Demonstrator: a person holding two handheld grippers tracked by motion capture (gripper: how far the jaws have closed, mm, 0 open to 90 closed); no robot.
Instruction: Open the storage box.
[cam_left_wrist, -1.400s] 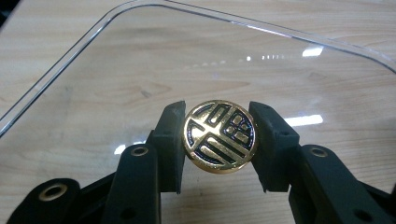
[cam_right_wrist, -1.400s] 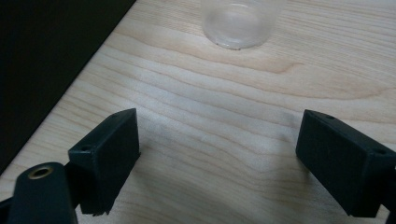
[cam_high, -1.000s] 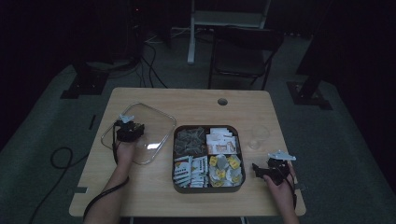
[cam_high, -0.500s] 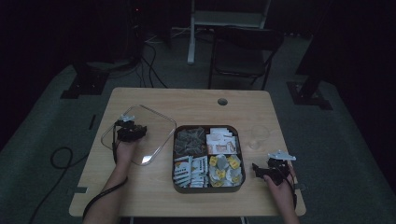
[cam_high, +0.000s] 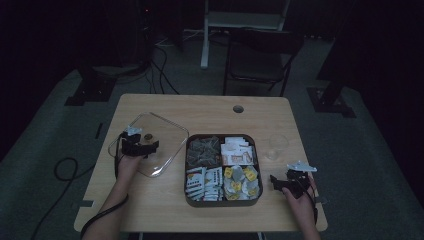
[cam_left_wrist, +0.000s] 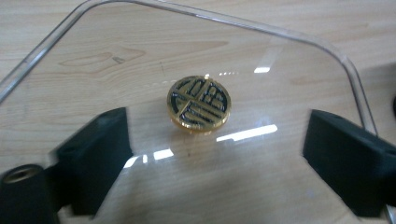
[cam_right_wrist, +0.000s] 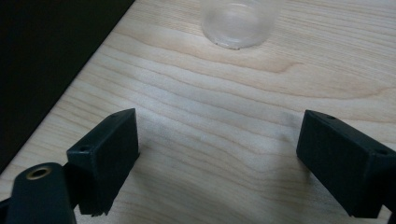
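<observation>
A clear lid (cam_high: 160, 145) with a round gold knob (cam_left_wrist: 199, 102) lies flat on the wooden table, left of a dark four-part tray (cam_high: 186, 172) of packets and sachets. My left gripper (cam_high: 144, 143) hovers over the lid. Its jaws have just been opening and now stand wide on either side of the knob (cam_high: 147, 136) without touching it, as the left gripper (cam_left_wrist: 215, 114) view shows. My right gripper (cam_high: 282, 181) rests near the table's front right corner. In its own view the right gripper (cam_right_wrist: 217, 116) is open over bare wood. A small clear cup (cam_right_wrist: 238, 21) stands beyond it.
The clear cup (cam_high: 276, 146) stands just right of the tray. A cable hole (cam_high: 238, 108) sits near the table's far edge. The table edge (cam_right_wrist: 88, 70) runs close to my right gripper. A dark chair (cam_high: 260, 55) stands behind the table.
The lid under my left gripper was tipped half a second ago and now lies flat on the table. My left hand shifted slightly. The right gripper has not moved.
</observation>
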